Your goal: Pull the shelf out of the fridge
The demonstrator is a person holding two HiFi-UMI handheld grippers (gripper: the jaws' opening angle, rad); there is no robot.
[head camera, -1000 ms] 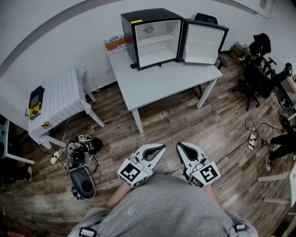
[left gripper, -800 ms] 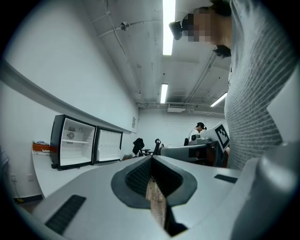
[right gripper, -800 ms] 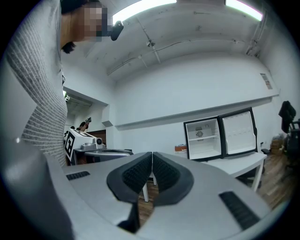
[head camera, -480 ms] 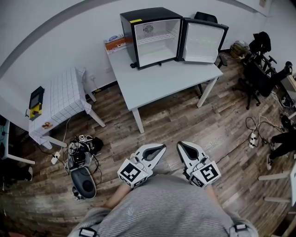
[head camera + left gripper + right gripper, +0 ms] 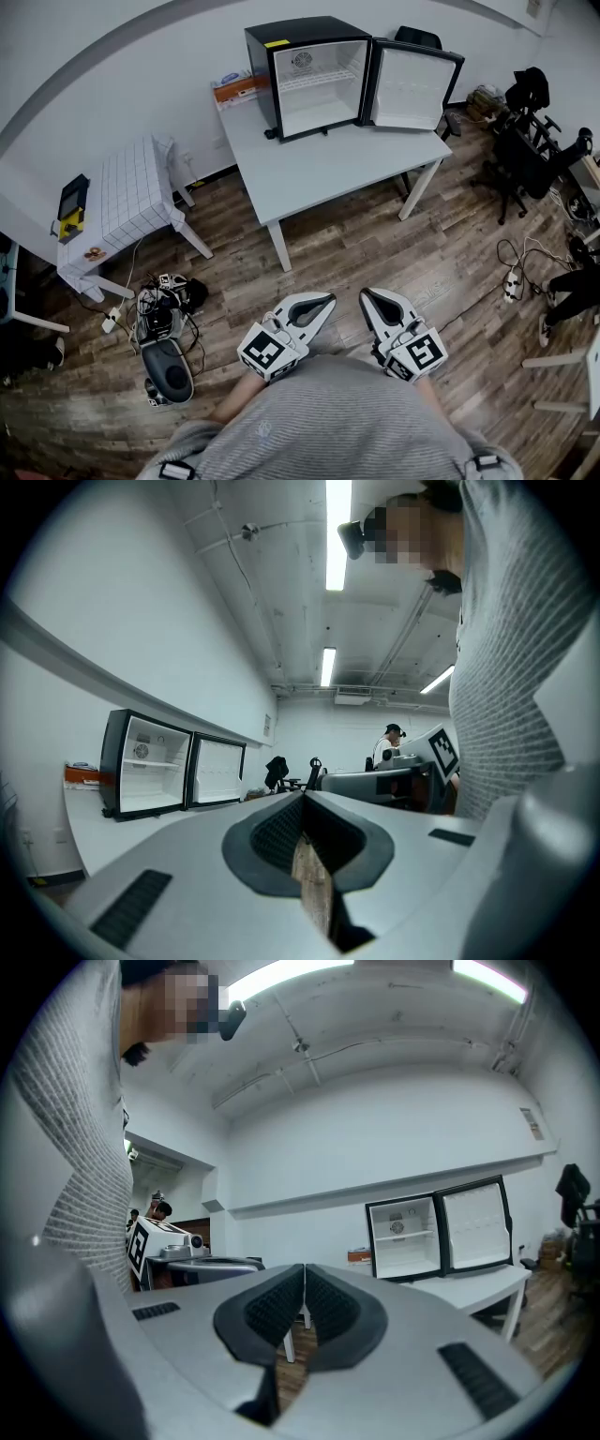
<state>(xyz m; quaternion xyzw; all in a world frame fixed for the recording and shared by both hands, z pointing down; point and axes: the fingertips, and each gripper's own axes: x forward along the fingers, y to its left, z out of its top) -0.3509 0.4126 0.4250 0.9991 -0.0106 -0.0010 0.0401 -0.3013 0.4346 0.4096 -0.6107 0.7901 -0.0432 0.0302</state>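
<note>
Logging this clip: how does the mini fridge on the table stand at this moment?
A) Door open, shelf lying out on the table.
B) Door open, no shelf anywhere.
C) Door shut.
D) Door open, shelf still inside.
D: the fridge has its door swung open to the right, and the shelf spans the upper part of the compartment inside.

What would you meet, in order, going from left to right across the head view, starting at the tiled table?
tiled table → orange box → mini fridge → open fridge door → black office chair
</note>
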